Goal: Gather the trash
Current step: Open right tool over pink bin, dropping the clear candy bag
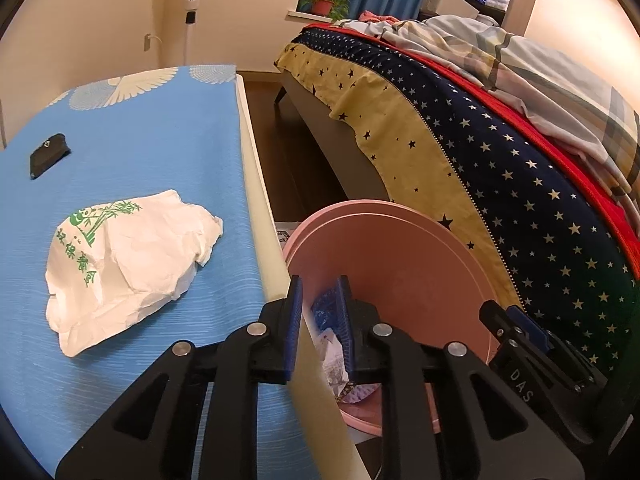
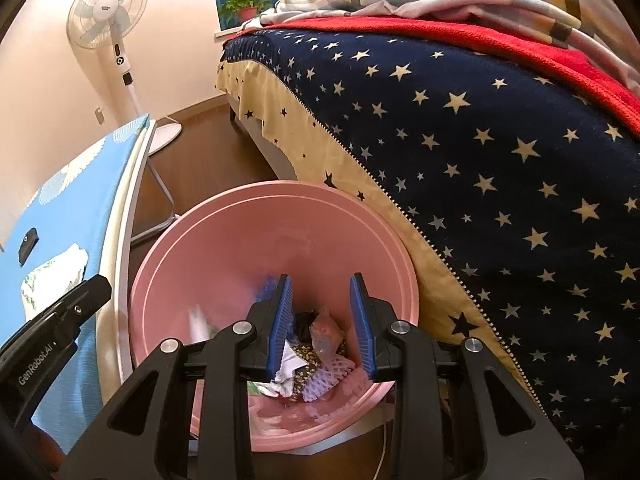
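In the right wrist view the right gripper (image 2: 322,326) fills the lower middle of the frame, its blue-padded jaws standing apart with nothing between them, pointing down into the pink bin (image 2: 208,256). Seen through the gap and just below it, at the bottom of the bin, lies a heap of trash (image 2: 316,356): a clear plastic wrapper, white crumpled paper, a dark patterned piece and white foam netting. The bin sits on the floor between the table edge at the left of the frame and the star-patterned bed cover (image 2: 500,152) that fills the right side. In the left wrist view the left gripper (image 1: 318,324) sits at the lower middle, its jaws a narrow way apart and holding nothing, poised over the cream edge of the table (image 1: 256,184) with the bin's rim (image 1: 400,216) just to its right. To the left of this gripper, on the blue tablecloth (image 1: 152,140), rests a crumpled white paper bag (image 1: 132,264) printed with a green panda and bamboo, well clear of the fingers. Farther up the cloth, at the left of the frame, lies a small black object (image 1: 48,155). A standing fan (image 2: 108,16) is at the upper left of the right wrist view.
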`<control>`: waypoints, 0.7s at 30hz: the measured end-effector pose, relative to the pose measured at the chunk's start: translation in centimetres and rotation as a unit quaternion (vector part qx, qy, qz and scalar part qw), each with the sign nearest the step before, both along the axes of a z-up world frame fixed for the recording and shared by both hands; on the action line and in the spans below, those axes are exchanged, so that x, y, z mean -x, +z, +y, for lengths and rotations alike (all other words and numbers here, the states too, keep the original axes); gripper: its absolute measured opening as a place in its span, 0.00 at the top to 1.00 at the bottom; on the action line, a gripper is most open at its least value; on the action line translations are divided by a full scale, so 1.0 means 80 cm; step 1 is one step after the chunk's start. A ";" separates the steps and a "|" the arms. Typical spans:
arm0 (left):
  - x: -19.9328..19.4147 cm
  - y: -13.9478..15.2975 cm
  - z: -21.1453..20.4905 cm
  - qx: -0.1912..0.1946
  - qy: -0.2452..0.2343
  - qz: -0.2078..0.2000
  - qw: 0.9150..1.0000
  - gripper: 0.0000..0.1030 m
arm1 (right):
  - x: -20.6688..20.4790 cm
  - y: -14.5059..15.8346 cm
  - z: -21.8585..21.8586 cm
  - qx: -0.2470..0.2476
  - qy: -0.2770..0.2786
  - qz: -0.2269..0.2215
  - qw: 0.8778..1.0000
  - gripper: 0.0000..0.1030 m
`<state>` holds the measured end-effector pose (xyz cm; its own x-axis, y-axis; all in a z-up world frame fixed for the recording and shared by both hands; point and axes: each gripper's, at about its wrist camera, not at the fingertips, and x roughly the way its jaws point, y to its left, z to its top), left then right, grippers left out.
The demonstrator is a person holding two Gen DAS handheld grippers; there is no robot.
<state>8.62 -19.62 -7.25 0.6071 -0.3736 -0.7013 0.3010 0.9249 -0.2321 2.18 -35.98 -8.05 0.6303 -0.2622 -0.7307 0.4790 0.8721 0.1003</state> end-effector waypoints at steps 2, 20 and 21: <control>0.001 0.002 0.001 0.000 0.001 -0.002 1.000 0.83 | 0.002 0.004 -0.001 -0.001 0.000 -0.004 1.000 0.70; 0.026 0.061 0.125 0.030 0.098 -0.069 0.992 0.83 | -0.004 0.064 0.075 -0.059 0.109 -0.103 0.987 0.70; 0.027 0.063 0.133 0.030 0.105 -0.071 0.991 0.83 | -0.006 0.064 0.081 -0.067 0.118 -0.105 0.985 0.70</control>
